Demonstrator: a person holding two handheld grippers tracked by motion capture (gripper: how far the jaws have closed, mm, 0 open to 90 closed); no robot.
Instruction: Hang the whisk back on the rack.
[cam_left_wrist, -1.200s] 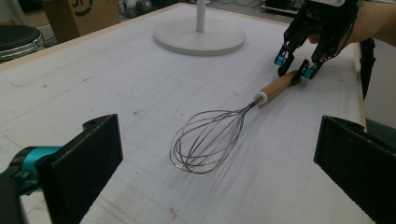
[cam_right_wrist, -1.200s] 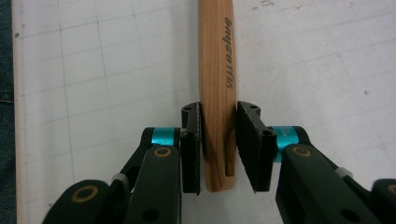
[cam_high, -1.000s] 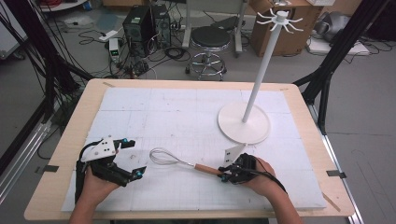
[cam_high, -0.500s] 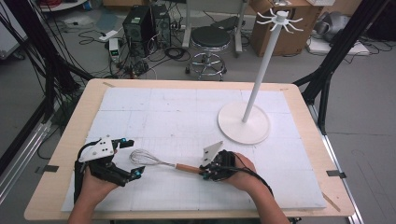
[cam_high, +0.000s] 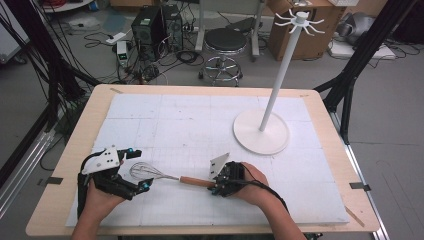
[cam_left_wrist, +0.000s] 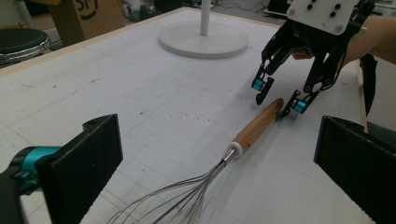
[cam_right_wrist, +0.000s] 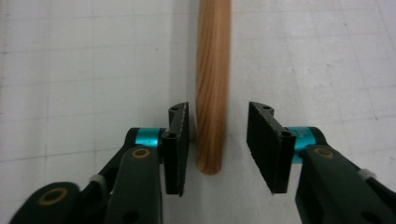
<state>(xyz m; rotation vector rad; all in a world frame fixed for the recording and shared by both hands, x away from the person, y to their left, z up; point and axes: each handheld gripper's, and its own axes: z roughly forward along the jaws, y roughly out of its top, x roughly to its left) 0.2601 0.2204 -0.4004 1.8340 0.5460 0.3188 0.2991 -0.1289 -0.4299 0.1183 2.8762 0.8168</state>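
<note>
between the right gripper (cam_right_wrist: 217, 140) jaws, whisk handle (cam_right_wrist: 212, 84) unclamped.

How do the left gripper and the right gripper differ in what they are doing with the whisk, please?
The right gripper straddles the end of the wooden handle of the whisk; its jaws have just been opening, and a gap shows on at least one side. The left gripper stands wide open around the wire end without touching it. The right gripper's jaws are set much narrower than the left gripper's. Both sit low over the white mat, facing each other along the whisk.
</note>
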